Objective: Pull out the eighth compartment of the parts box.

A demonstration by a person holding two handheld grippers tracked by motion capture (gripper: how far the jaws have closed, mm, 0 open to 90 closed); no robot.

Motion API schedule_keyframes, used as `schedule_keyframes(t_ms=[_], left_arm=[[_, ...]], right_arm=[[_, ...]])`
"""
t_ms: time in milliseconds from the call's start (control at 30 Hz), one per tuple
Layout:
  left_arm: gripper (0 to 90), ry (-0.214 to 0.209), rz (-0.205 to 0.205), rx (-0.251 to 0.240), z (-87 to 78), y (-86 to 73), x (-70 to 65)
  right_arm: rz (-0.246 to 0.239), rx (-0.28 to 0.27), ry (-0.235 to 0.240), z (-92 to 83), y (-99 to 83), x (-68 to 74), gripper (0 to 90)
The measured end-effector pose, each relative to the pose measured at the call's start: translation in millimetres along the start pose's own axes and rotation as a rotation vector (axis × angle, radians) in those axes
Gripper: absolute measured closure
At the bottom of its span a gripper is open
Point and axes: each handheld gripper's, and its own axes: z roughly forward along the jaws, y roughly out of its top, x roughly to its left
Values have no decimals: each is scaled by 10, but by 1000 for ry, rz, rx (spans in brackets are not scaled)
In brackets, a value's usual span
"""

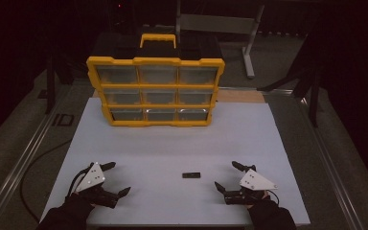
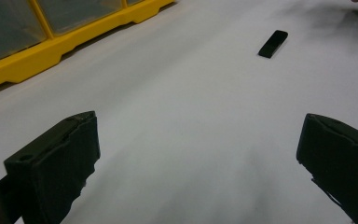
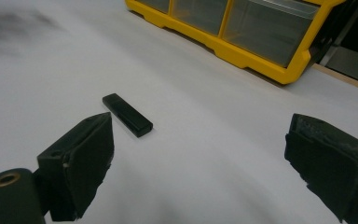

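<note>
Both spread wide, holding nothing: left tool (image 1: 116, 179), right tool (image 1: 230, 175). Small black stick (image 1: 191, 175) flat on white bench (image 1: 172, 139), just ahead-left of right tool, likeliest to grab. Yellow drawer organizer (image 1: 155, 91) well beyond.

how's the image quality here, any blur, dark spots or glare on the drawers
High view: dim, surroundings near black, the white table evenly lit, faint glare on the lowest drawers of the yellow organizer. Left gripper view: the small black bar is soft, jaws sharper. Right gripper view: bar crisp, a dark smudgy shadow at top left.
</note>
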Motion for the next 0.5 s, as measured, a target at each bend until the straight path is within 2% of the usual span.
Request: schedule_keyframes(t_ms=[167,200,500], left_arm=[[4,-12,7,-2,-5,22,-9],[4,-27,10,1,5,27,-25],[5,-34,24,-1,17,79,-23]], right_arm=[[-5,-10,-1,-7,3,-1,83],[-5,-9,-3,-10,6,9,83],[-8,-12,-11,-12,14,14,83]])
